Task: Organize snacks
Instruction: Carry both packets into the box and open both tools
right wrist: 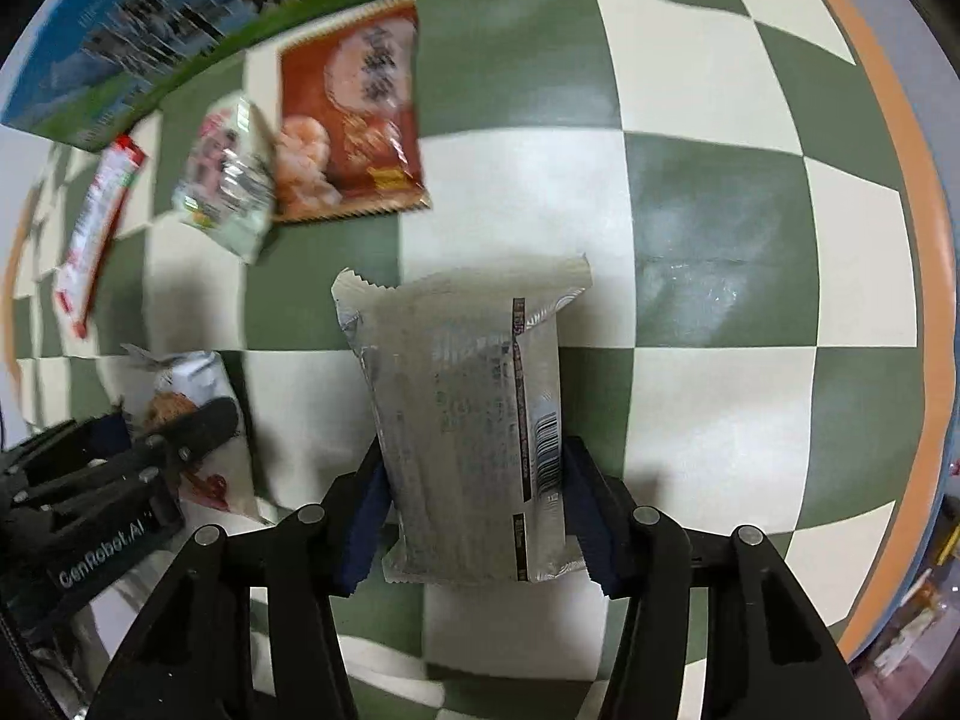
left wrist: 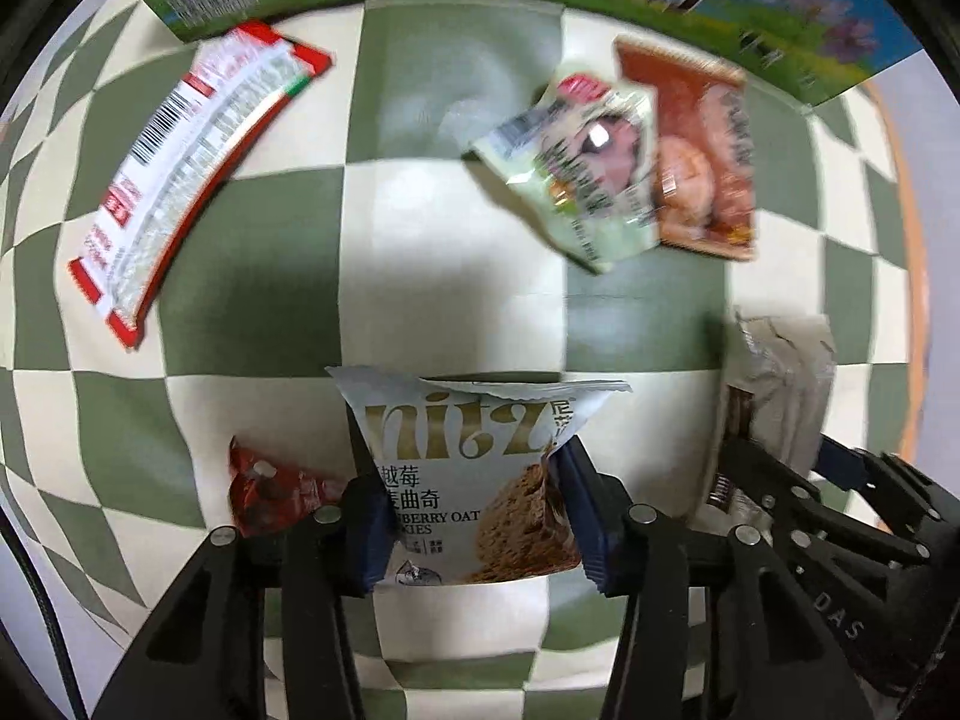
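step: carry both packets to the pile | left gripper (left wrist: 474,516) clamps cookie packet (left wrist: 474,480) above checkered cloth (left wrist: 456,276) | right gripper (right wrist: 474,516) clamps silver packet (right wrist: 468,420) | advice: keep grips firm, set down beside shrimp packet (right wrist: 354,114), edges aligned

Green-and-cream checkered tablecloth (right wrist: 708,438) with an orange rim (right wrist: 924,360) at its edge.

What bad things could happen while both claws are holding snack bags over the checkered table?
The left gripper pinches the oat cookie packet low down, so it might slip or the cookies crack. The right gripper holds the silver packet close beside the left one; they could bump. The pale green packet already overlaps the orange shrimp packet, so piling there could get messy.
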A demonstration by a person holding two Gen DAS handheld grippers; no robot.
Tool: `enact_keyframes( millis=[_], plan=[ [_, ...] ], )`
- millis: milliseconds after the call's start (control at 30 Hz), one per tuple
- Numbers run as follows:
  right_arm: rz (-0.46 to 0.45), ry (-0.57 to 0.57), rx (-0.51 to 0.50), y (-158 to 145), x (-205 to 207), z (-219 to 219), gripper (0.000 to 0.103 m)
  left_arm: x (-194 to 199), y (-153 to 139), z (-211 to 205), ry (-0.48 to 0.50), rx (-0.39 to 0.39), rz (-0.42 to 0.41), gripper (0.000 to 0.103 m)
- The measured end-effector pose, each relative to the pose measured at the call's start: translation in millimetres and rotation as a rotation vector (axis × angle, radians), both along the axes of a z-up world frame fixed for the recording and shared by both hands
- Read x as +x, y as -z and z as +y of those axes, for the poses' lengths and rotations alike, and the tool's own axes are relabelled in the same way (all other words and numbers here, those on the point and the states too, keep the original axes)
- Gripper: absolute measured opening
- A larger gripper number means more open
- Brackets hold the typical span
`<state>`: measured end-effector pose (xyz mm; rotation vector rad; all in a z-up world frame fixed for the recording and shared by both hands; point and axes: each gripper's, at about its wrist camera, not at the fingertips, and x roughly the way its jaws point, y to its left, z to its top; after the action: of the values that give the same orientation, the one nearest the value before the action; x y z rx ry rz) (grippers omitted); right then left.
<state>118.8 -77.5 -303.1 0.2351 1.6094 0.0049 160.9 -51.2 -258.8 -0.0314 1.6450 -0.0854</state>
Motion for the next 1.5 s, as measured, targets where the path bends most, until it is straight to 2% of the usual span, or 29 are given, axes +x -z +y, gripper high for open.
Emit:
enact_keyframes(
  millis=[167,233,367,500,633,767,933,1067,1167,1233,1267,1300,1333,1367,1500],
  plan=[
    [-0.09,-0.004,0.091,-59,3,-1,0.057,1,-65,-1,-0.012,-0.097,-0.073,0.046],
    [-0.137,-0.013,0.112,-86,11,-2,0.057,13,-101,1,-0.025,-0.141,-0.124,0.046],
    [-0.242,-0.017,0.159,-153,49,-15,0.057,52,-148,11,-0.033,-0.193,-0.19,0.047],
    [-0.332,-0.034,0.137,-206,108,-31,0.057,109,-186,19,-0.017,-0.178,-0.26,0.047],
    [-0.355,-0.048,0.072,-221,182,-36,0.057,173,-194,30,-0.03,-0.131,-0.291,0.047],
    [-0.322,-0.055,-0.01,-209,249,-39,0.057,235,-180,39,-0.046,-0.08,-0.272,0.047],
    [-0.243,-0.034,-0.053,-169,313,-42,0.057,298,-149,47,-0.051,0.007,-0.226,0.047],
    [-0.183,-0.02,-0.073,-135,341,-46,0.057,330,-115,56,-0.055,0.054,-0.176,0.047],
    [-0.163,-0.006,-0.087,-118,347,-49,0.058,343,-94,59,-0.045,0.079,-0.139,0.047],
    [-0.138,0.007,-0.096,-106,353,-52,0.062,350,-82,62,-0.046,0.083,-0.117,0.048],
    [-0.121,0.004,-0.098,-102,354,-52,0.07,353,-75,64,-0.05,0.081,-0.101,0.048],
    [-0.111,0.006,-0.095,-99,355,-53,0.076,355,-69,66,-0.06,0.068,-0.086,0.057],
    [-0.108,0.007,-0.082,-97,356,-53,0.081,358,-64,68,-0.063,0.064,-0.081,0.07],
    [-0.104,0.008,-0.081,-96,356,-54,0.082,360,-62,70,-0.069,0.061,-0.082,0.074],
    [-0.104,0.007,-0.082,-92,356,-52,0.087,359,-59,71,-0.074,0.058,-0.094,0.075]
  ],
)
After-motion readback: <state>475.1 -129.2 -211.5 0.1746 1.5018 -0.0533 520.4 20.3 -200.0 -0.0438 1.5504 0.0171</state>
